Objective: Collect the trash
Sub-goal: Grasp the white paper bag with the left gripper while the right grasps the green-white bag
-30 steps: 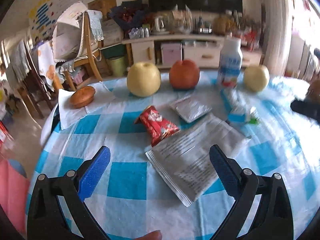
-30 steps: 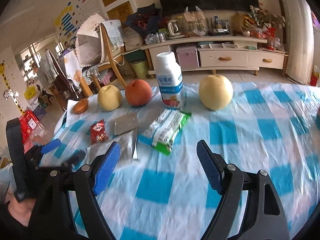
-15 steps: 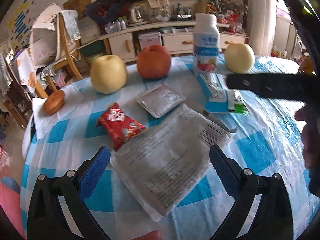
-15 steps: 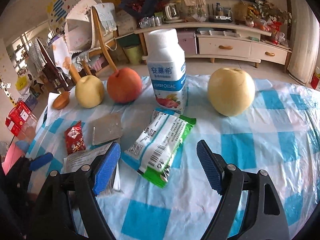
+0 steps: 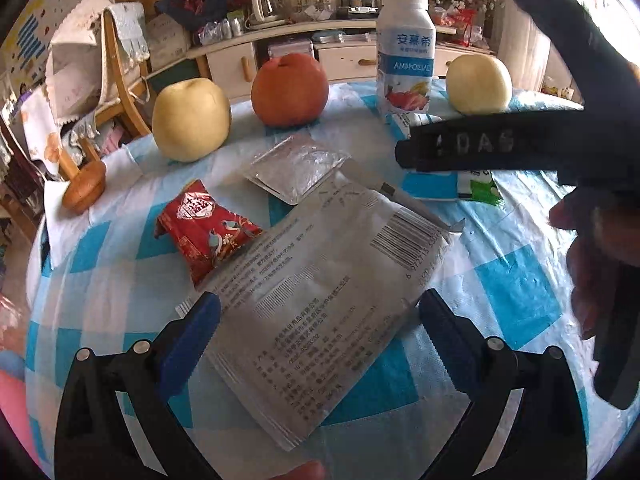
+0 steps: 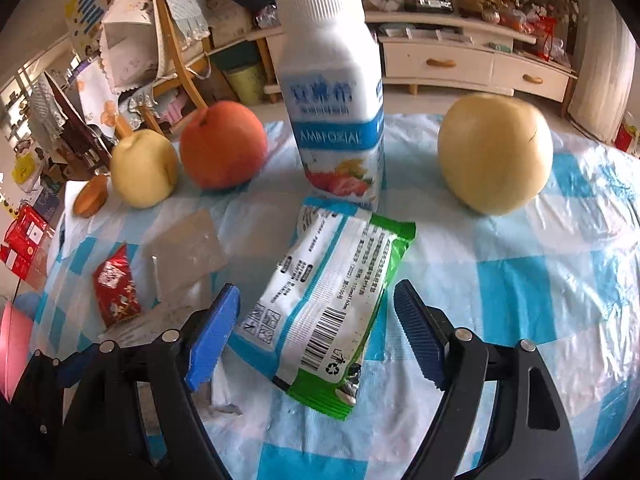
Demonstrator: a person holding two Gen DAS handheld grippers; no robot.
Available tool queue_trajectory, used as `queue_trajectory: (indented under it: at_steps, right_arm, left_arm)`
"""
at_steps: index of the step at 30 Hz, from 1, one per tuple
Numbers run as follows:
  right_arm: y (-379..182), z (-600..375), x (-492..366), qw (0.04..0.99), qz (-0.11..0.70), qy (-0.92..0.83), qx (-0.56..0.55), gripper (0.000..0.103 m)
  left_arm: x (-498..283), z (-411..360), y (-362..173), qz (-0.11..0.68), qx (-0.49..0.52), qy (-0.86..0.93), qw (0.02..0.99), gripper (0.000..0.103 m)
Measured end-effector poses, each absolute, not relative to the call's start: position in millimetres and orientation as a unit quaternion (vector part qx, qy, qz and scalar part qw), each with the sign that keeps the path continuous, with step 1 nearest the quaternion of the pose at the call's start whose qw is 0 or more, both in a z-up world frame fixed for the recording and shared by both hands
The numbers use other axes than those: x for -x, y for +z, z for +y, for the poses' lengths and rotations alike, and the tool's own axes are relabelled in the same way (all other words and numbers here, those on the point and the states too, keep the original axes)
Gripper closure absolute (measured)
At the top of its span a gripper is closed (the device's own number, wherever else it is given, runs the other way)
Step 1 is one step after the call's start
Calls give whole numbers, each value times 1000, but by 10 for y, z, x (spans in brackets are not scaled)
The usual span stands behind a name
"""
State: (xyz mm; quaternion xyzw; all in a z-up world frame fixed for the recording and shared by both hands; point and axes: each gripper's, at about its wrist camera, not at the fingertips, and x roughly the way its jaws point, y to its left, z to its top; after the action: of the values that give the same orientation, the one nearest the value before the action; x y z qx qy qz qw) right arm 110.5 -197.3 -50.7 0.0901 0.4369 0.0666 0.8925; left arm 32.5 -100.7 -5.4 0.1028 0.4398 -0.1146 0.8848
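Crinkled flat grey packet (image 5: 320, 304) and glossy green-edged wrapper (image 6: 320, 308) lie between each gripper's spread jaws.

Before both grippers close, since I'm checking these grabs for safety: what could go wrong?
The left gripper straddles the flat grey packet, which lies flush on the tablecloth; the fingers may pinch cloth instead. The right gripper frames the green wrapper, whose far end sits beside the bottle; dragging could topple it.
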Motion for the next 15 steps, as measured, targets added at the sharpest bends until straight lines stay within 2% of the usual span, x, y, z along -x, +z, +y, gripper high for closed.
queue_trajectory:
  at_steps: [2, 3, 6, 8, 10, 15]
  right_arm:
    - [-510, -1961, -1114, 895, 434, 68, -84, 23]
    - [-506, -1961, -1117, 895, 433, 68, -81, 27]
    - [-497, -1972, -1118, 896, 431, 70, -75, 48]
    - [-496, -1983, -1111, 897, 430, 72, -74, 50]
    - [-489, -1989, -1116, 897, 429, 73, -73, 53]
    - [-482, -2006, -1085, 898, 426, 78, -74, 57]
  left_arm:
    - [-335, -997, -55, 441, -101, -116, 884, 5]
    - [-336, -998, -56, 441, -100, -117, 884, 5]
    - [-345, -986, -59, 443, -93, -123, 883, 9]
    - [-333, -990, -28, 436, -93, -129, 886, 27]
    - [-317, -1023, -16, 428, -106, -130, 888, 37]
    - [-301, -1029, -11, 426, -108, -131, 889, 41]
